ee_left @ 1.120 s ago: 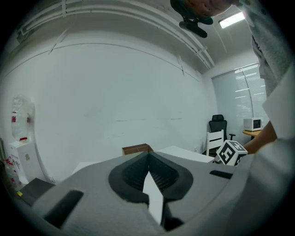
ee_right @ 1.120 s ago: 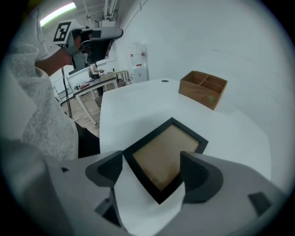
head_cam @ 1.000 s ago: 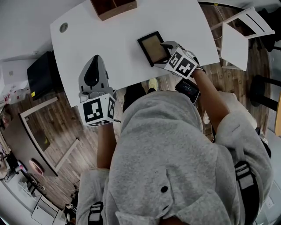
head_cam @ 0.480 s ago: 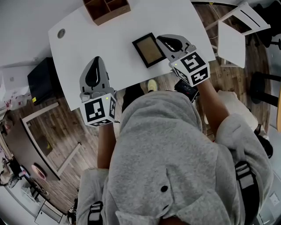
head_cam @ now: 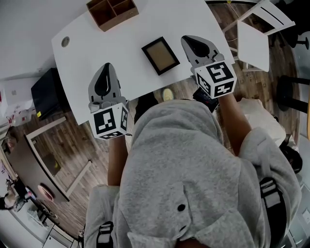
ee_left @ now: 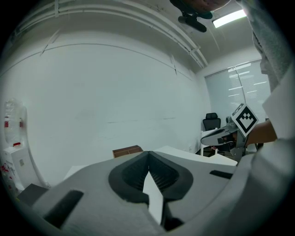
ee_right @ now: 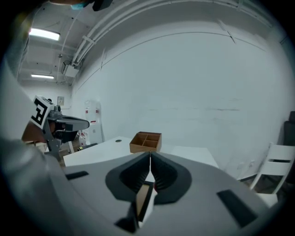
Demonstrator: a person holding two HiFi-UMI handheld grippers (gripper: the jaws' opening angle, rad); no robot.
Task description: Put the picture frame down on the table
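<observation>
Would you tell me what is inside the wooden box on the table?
The wooden box shows dividers and seemingly empty compartments; the head view crops its far part, and its walls hide the floors in the right gripper view.

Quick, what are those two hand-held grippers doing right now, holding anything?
Left hand-held gripper: closed, holding nothing.
Right hand-held gripper: closed, holding nothing; the picture frame lies apart on the table.

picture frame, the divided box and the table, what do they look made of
Picture frame: the dark border is probably painted wood or plastic, matte. The tan middle looks like card or cork, with no glare to suggest glass.
Box: brown wood or fibreboard, with thin dividers and a dull finish.
Table: smooth white top, likely laminate, even in colour with no grain.
</observation>
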